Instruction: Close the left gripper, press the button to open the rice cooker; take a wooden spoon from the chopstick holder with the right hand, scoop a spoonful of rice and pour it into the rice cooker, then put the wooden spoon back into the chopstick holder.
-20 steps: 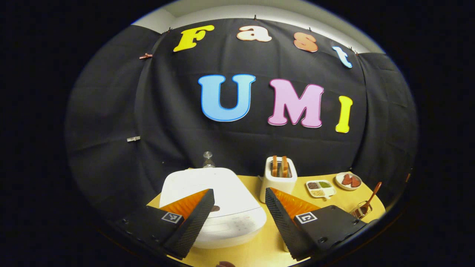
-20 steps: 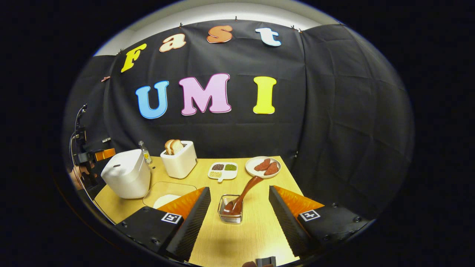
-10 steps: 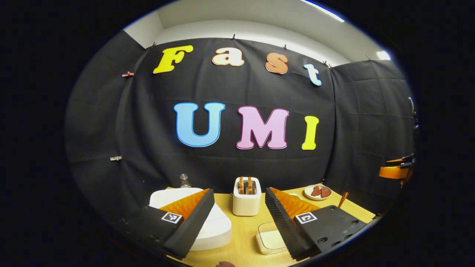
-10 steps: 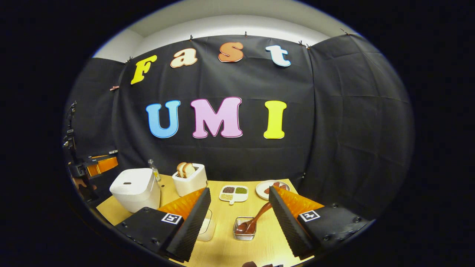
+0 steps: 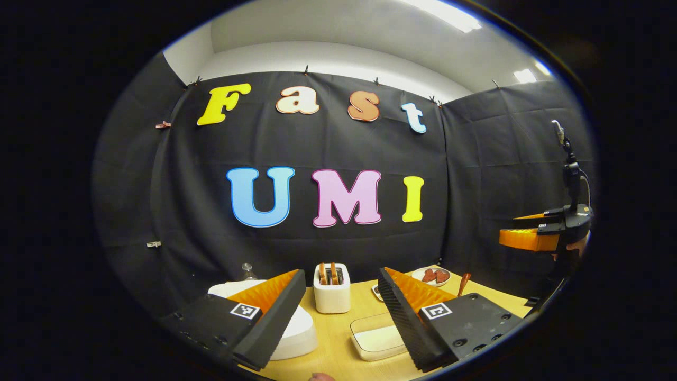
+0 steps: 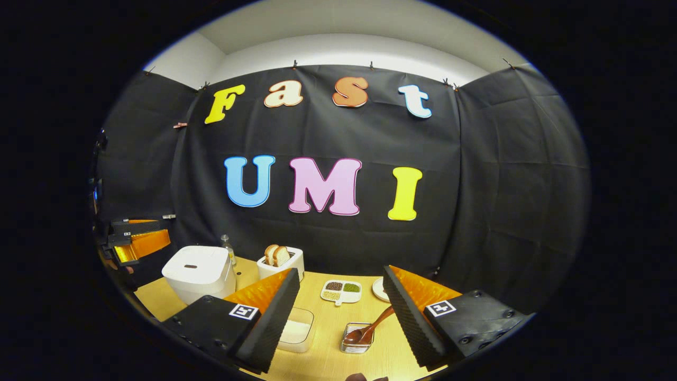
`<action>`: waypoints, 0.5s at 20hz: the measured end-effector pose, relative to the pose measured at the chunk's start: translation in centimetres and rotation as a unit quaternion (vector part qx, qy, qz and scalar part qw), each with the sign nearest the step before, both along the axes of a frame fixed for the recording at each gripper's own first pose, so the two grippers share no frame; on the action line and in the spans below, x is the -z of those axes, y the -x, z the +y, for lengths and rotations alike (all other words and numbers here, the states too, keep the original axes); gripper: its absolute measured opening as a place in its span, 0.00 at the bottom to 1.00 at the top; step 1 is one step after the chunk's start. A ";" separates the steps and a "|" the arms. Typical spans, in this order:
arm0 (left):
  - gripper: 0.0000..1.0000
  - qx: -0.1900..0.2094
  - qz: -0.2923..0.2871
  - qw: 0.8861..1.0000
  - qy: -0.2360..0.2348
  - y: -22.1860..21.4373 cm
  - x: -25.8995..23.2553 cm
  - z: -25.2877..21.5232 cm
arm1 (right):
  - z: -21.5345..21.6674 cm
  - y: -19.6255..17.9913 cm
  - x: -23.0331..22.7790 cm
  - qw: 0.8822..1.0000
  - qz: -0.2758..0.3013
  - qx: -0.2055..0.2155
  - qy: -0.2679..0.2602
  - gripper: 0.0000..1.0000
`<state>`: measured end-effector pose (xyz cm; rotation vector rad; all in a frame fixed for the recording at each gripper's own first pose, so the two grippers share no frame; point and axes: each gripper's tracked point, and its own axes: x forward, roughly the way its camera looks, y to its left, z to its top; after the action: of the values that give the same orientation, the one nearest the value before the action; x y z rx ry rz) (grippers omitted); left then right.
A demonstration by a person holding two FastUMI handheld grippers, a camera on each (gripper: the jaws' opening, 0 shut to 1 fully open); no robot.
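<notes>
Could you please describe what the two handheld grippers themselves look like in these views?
Each gripper, left gripper and right gripper, has two wedge-shaped fingers with ribbed inner faces, on dark housings dotted with screws. Each housing carries a small square black-and-white marker. In the left gripper view, the far gripper carries a tall thin mast with a cable.

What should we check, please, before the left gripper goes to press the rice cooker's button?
1. Left gripper closed for pressing: not ok, fingers apart.
2. Rice cooker lid down: ok, shut.
3. Button position known: cannot tell; a dark mark sits on the lid top.
4. Wooden spoon in the chopstick holder: ok, leaning.
5. Right gripper free for the spoon: ok, open and holding nothing.
6. Rice container within view: ok, beside the holder.
</notes>
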<state>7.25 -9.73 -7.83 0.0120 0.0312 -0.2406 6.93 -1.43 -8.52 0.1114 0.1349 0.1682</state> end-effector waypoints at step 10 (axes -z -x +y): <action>0.95 0.017 0.007 1.000 -0.008 0.8 0.3 -1.0 | 0.2 0.6 0.2 1.000 0.002 0.003 0.012 1.00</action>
<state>6.45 -10.69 -8.16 0.0265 0.0468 -0.2753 6.35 -1.18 -8.76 0.0873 0.1401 0.1594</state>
